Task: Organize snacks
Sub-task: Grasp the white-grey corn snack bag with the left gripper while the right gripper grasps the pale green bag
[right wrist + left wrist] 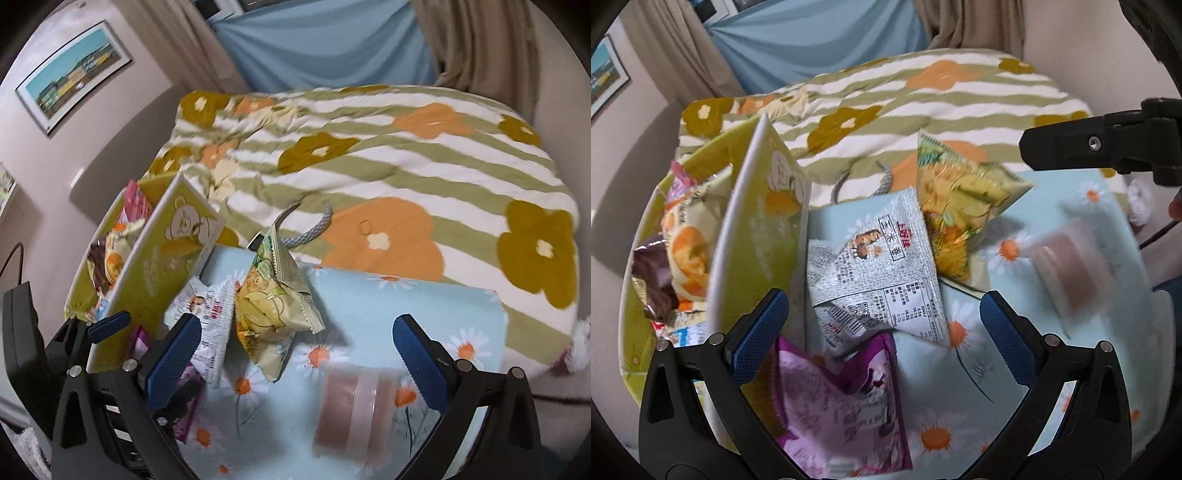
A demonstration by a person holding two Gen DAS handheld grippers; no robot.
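Note:
Loose snack packets lie on a pale blue daisy-print surface [1071, 206]. A white-grey printed packet [882, 266] lies just ahead of my open left gripper [884, 332], and a purple packet [842, 406] lies below and between its fingers. A yellow-green packet [960, 203] lies farther back. A pink-brown wrapped snack [354, 406], blurred, lies between the fingers of my open right gripper [295, 354]. In the right wrist view the yellow-green packet [269, 299] and the white-grey packet [210, 317] lie at front left. A green box [753, 236] at left holds several snacks.
A green-striped quilt with orange and mustard flowers [369, 166] covers the bed behind. A grey cord loop [310, 229] lies at the quilt's edge. Curtains and blue cloth [325, 40] hang at the back; a framed picture [74, 74] is on the left wall.

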